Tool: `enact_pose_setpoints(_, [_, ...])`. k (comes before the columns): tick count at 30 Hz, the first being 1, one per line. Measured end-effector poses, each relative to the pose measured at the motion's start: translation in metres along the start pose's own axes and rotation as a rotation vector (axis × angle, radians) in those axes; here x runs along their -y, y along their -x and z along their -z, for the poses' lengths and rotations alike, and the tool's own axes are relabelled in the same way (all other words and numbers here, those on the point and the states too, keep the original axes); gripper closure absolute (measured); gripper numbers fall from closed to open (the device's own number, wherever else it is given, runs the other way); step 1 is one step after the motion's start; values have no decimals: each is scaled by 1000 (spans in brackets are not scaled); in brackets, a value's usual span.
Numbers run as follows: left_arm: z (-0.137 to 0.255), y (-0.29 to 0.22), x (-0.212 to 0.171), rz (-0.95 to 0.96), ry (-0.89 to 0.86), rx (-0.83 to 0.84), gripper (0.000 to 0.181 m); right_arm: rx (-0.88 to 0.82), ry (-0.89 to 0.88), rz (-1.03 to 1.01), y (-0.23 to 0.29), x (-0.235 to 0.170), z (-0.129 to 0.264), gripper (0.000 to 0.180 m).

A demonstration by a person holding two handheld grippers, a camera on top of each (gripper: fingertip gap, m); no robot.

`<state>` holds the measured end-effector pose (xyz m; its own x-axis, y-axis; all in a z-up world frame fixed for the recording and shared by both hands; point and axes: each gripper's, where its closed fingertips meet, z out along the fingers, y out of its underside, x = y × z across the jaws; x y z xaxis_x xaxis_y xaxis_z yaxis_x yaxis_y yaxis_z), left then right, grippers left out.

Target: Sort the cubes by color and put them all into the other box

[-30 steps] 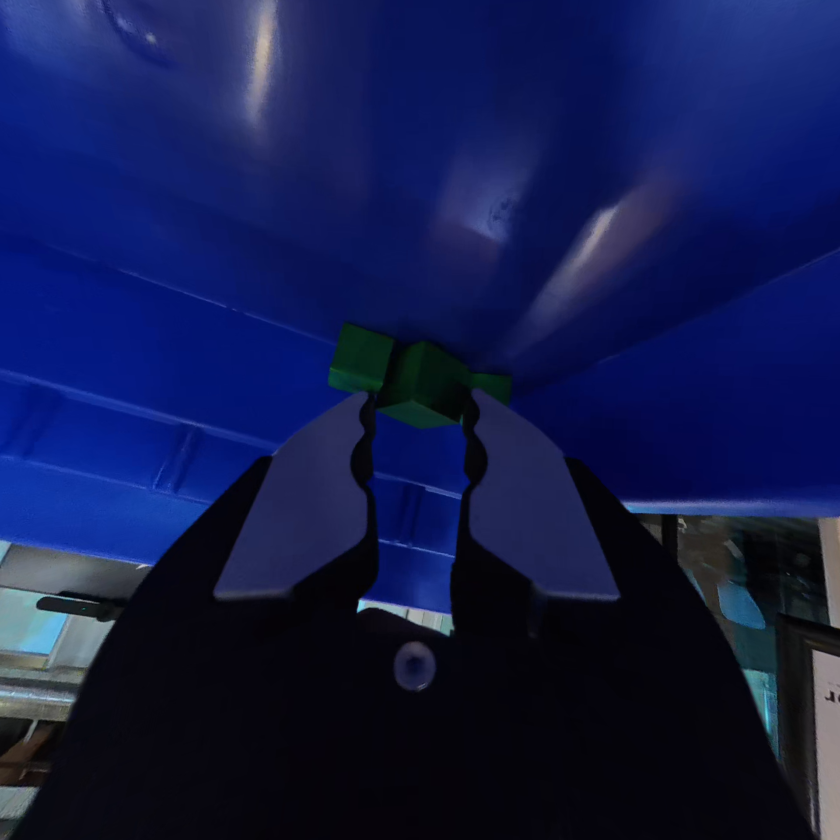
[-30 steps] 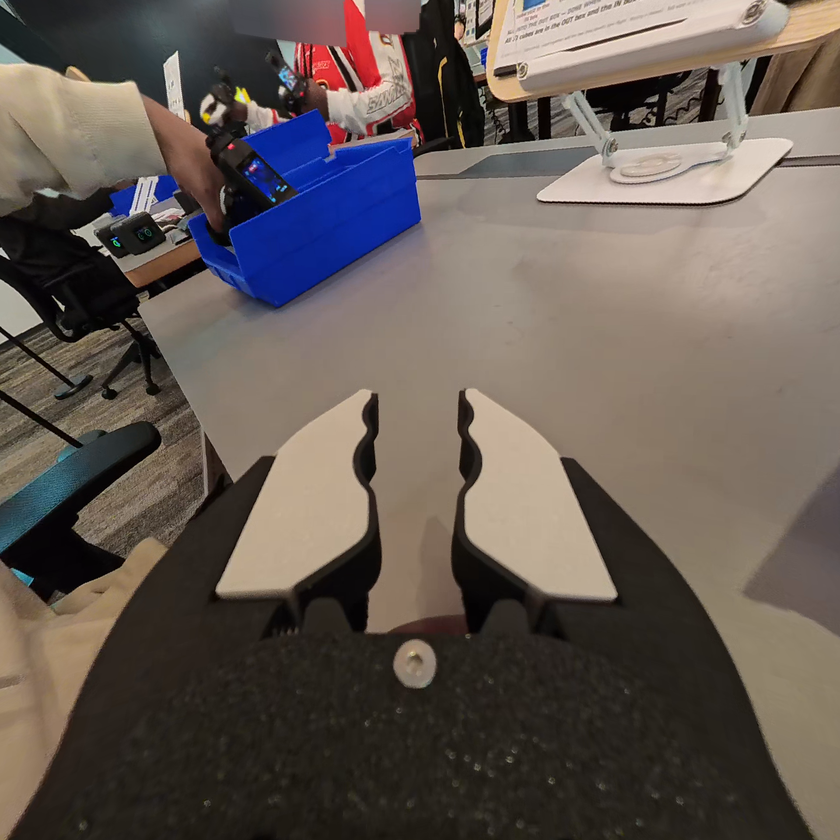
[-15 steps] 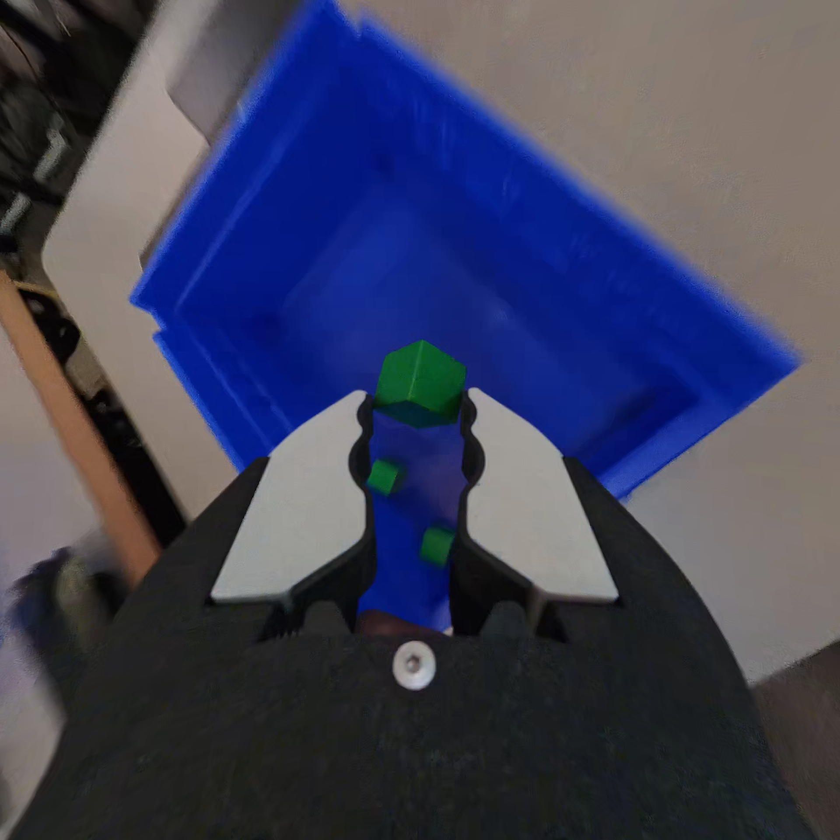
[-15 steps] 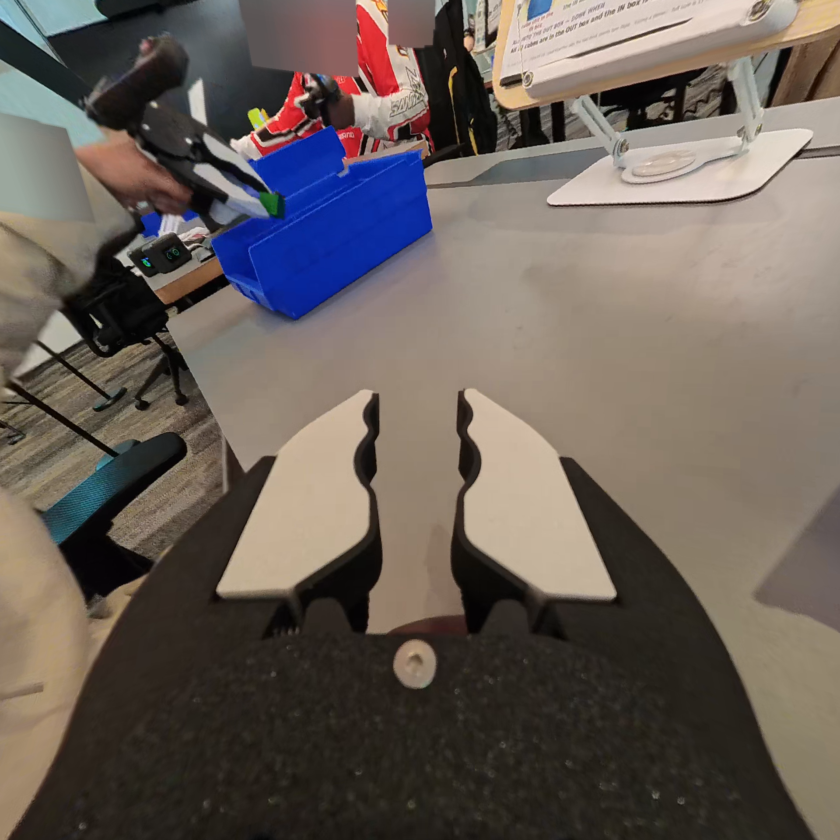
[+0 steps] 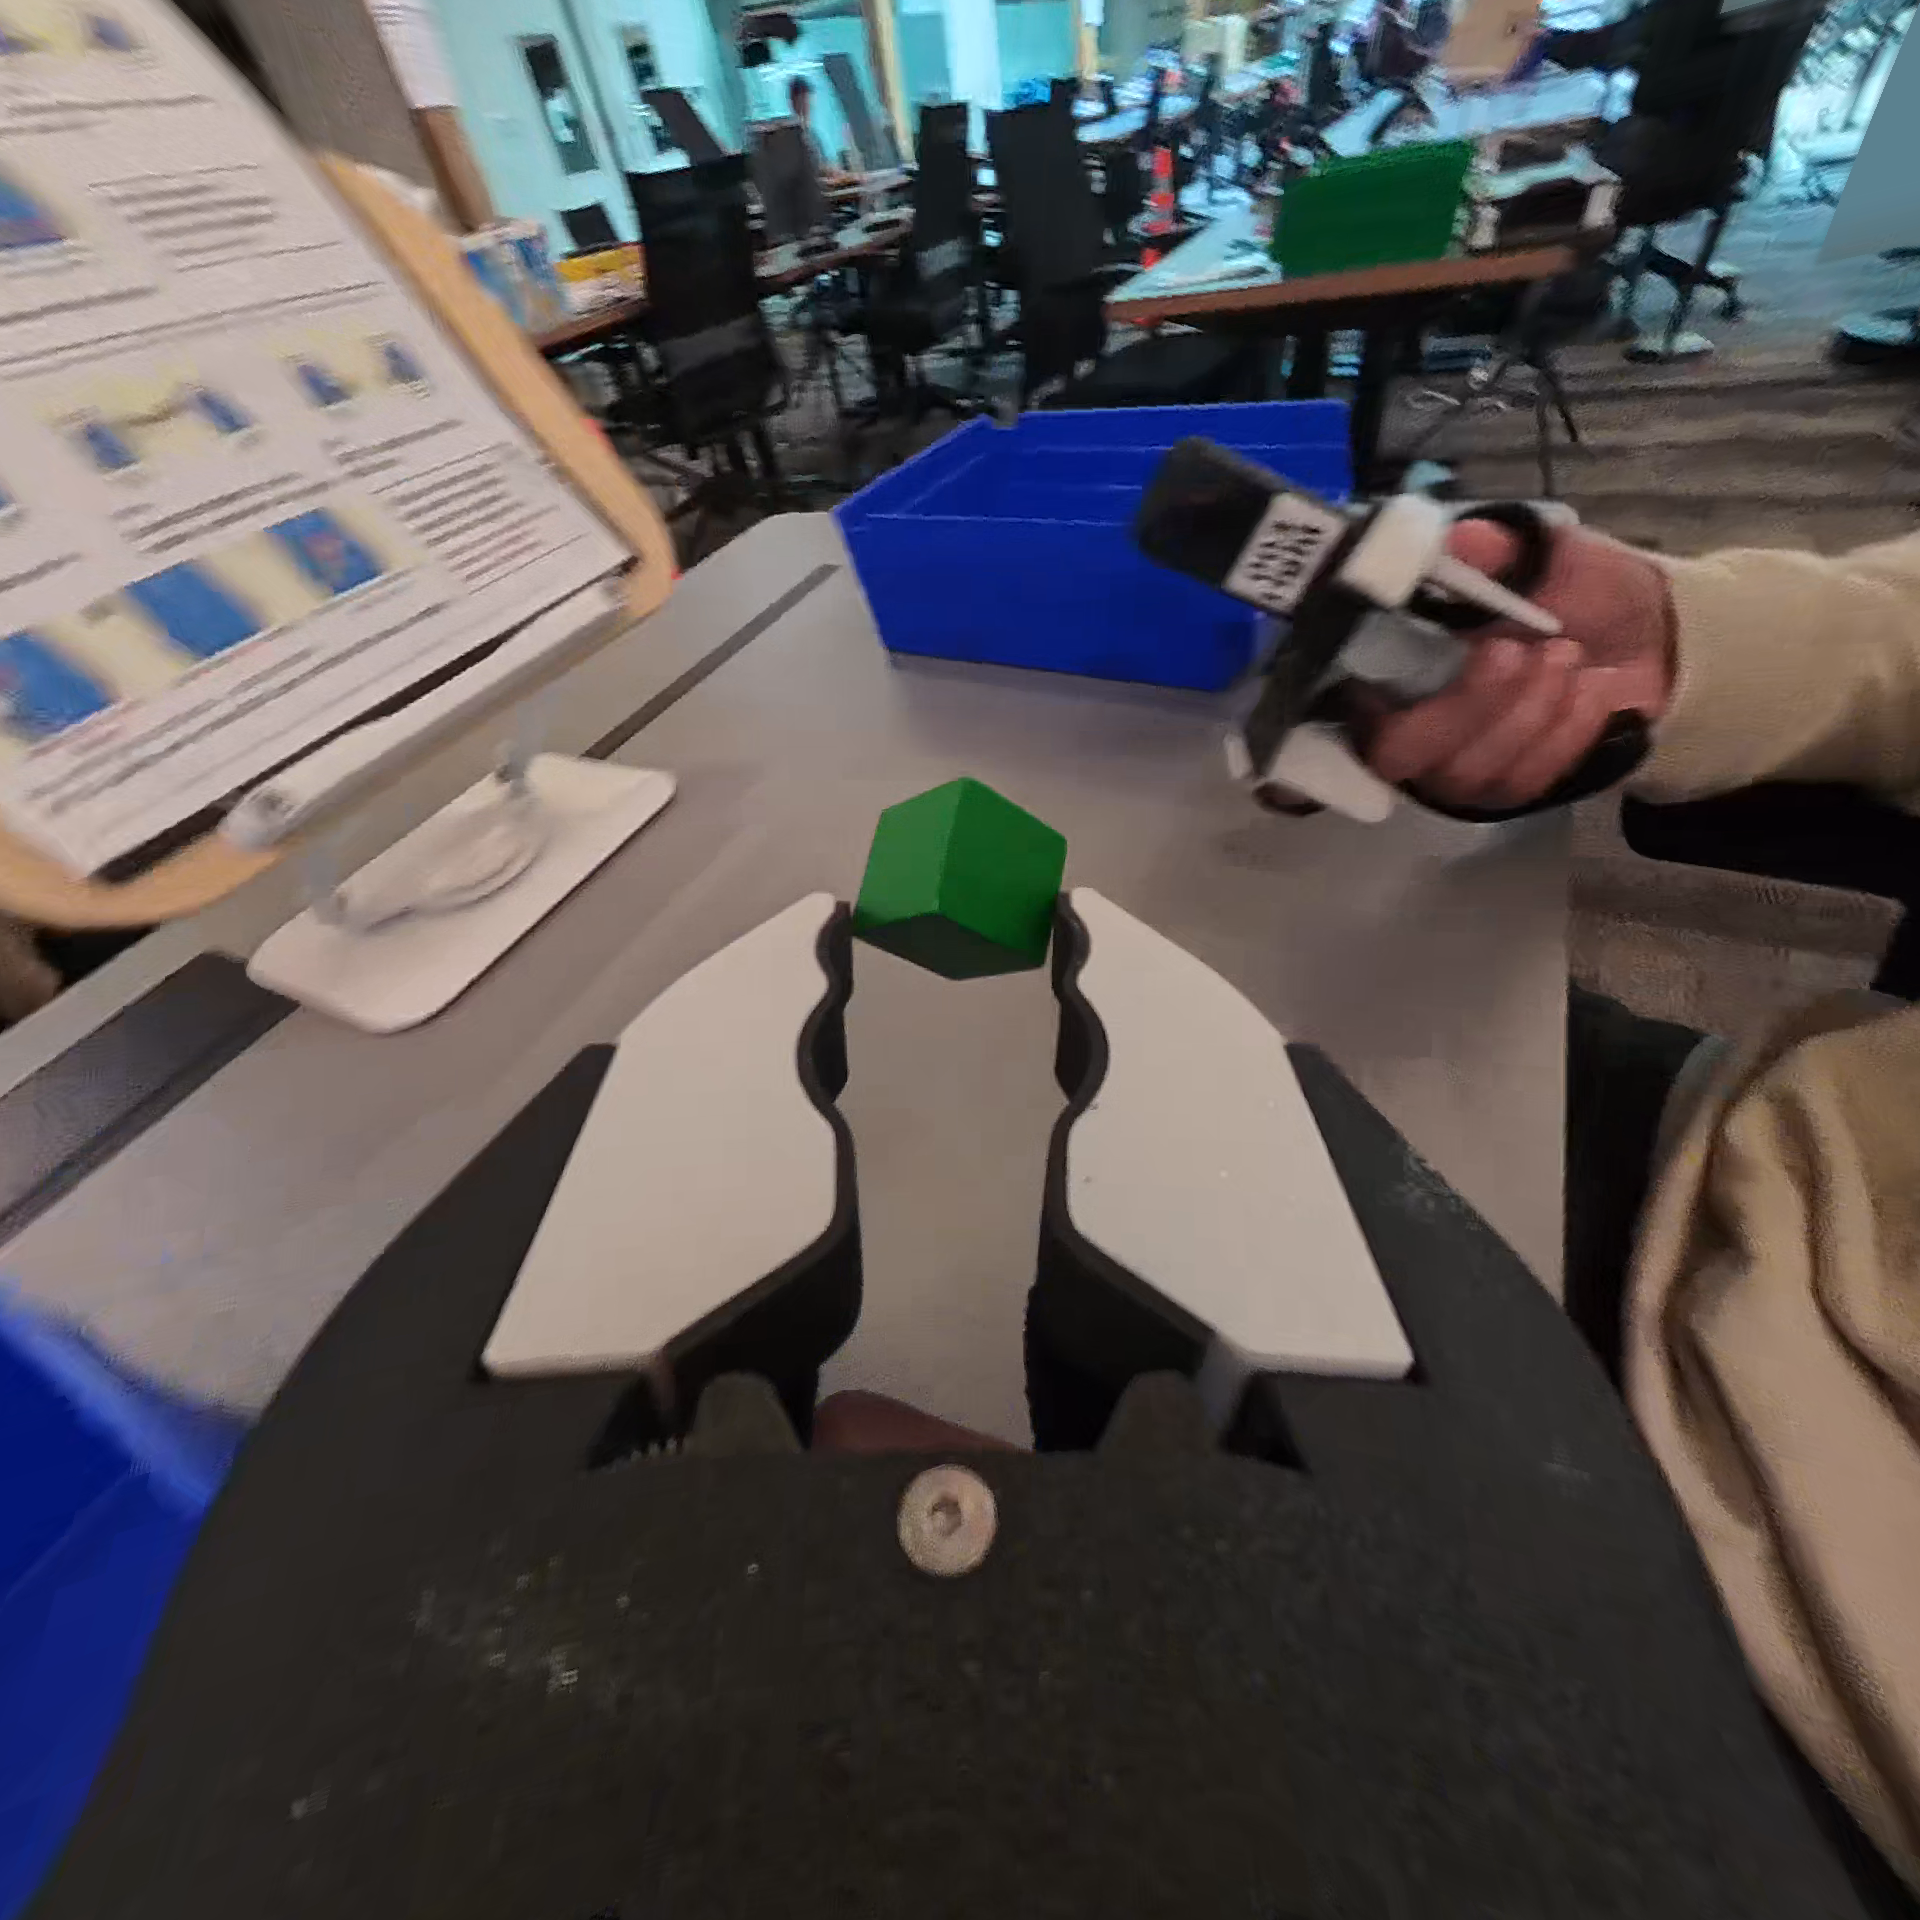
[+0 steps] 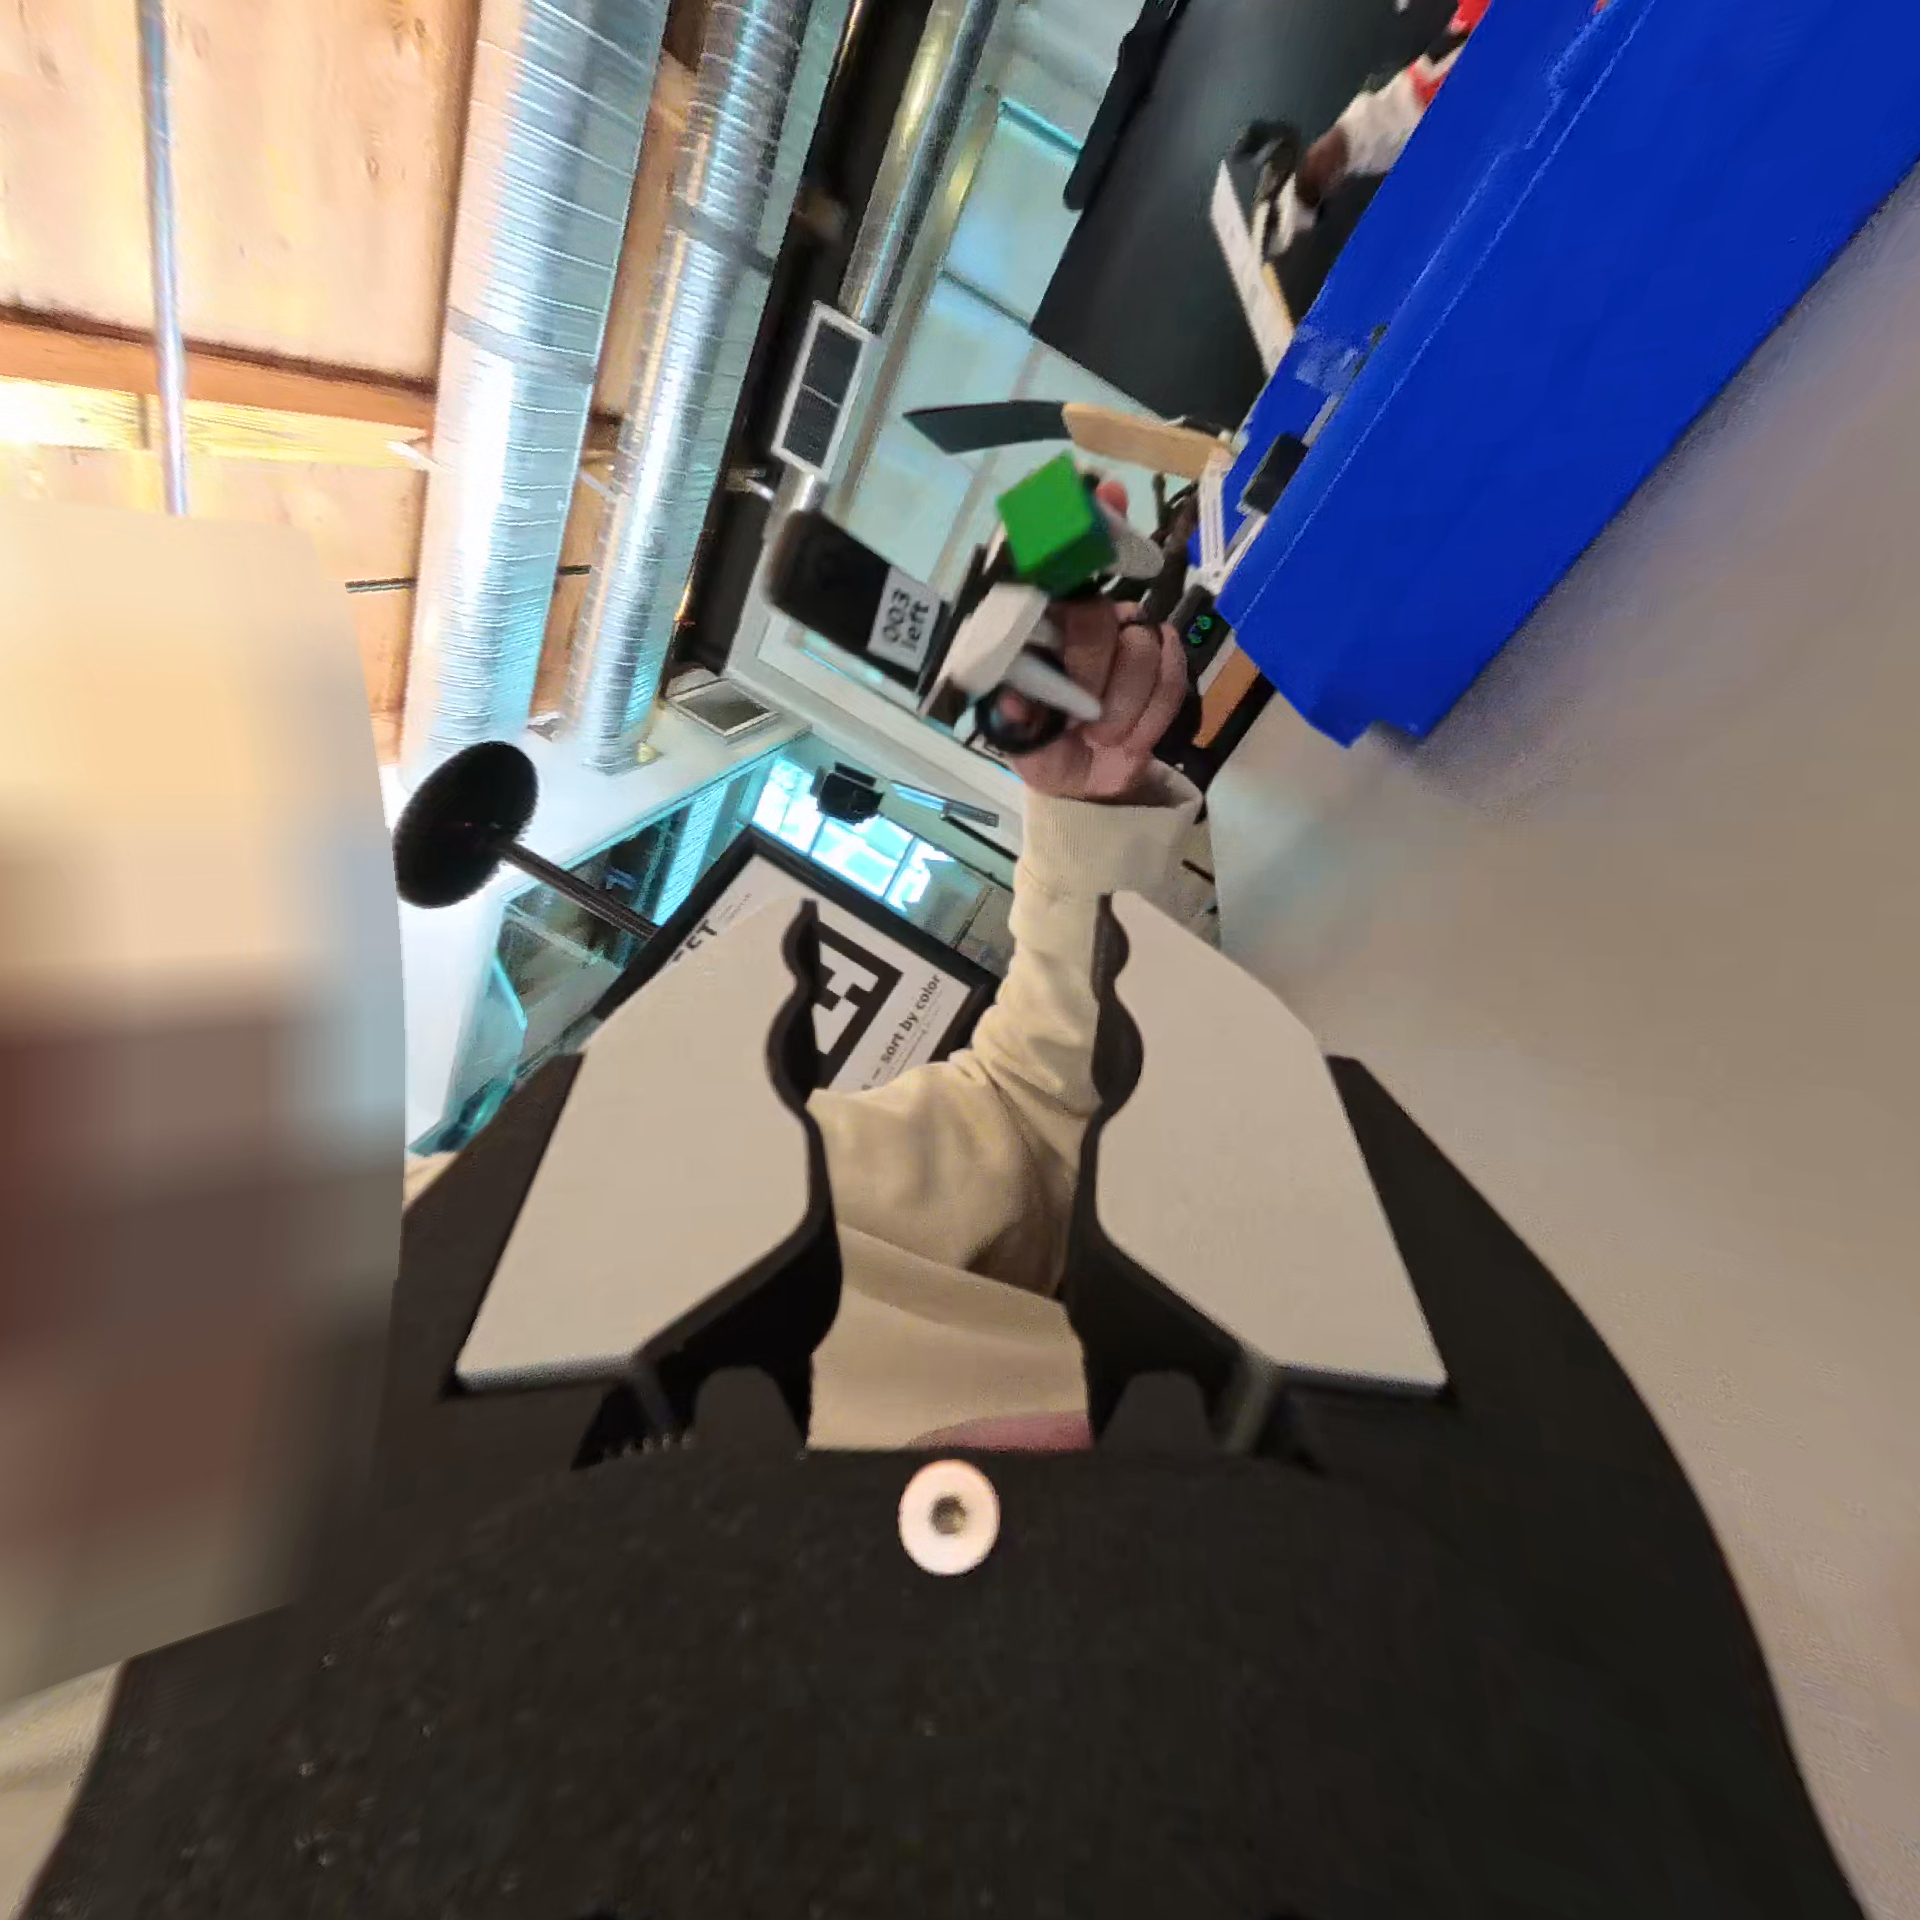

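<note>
My left gripper [image 5: 951,914] is shut on a green cube [image 5: 961,878] and holds it in the air above the grey table [image 5: 727,1091]. A blue box [image 5: 1039,582] stands at the table's far end, ahead of the cube. Another blue box's edge [image 5: 62,1507] shows blurred at the lower left. My right gripper [image 6: 951,925] is open and empty, rolled on its side. It also shows at the right of the left wrist view [image 5: 1299,774], held by a hand beside the far box. The right wrist view shows the left gripper [image 6: 1049,551] with the cube [image 6: 1044,525].
A tilted board with an instruction sheet [image 5: 208,416] stands on a white base [image 5: 447,873] at the table's left. In the right wrist view a blue box [image 6: 1538,364] sits on the table [image 6: 1610,1039]. Office chairs and desks stand beyond the table's far edge. Tip to tip, the grippers are about 15 centimeters apart.
My left gripper has lifted the green cube out of a blue box that holds other green cubes and swung it over the table. My right gripper has rolled sideways and opened slightly wider.
</note>
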<state>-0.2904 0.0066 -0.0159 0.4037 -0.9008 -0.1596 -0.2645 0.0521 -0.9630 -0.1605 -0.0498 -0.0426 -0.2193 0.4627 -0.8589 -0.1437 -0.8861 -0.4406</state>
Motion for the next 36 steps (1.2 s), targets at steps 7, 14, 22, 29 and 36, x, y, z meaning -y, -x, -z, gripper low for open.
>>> enact_pose_setpoints(7, [-77,-68,-19,-178,166,-98,144,-195,37,255,-27,5,-33,119])
enact_pose_setpoints(14, [-94,-97,-31,-155,163,-110,149,-405,79,421,-51,-7,-15,152])
enact_pose_setpoints(22, [-60,-119,-38,-17,68,118,136,-578,-38,650,-10,4,47,152])
enact_pose_setpoints(29, [-58,-128,-60,-129,135,204,138,-1058,-265,913,57,93,182,152])
enact_pose_setpoints(36, [-59,-128,-62,99,118,84,140,-1735,142,498,-19,179,358,151])
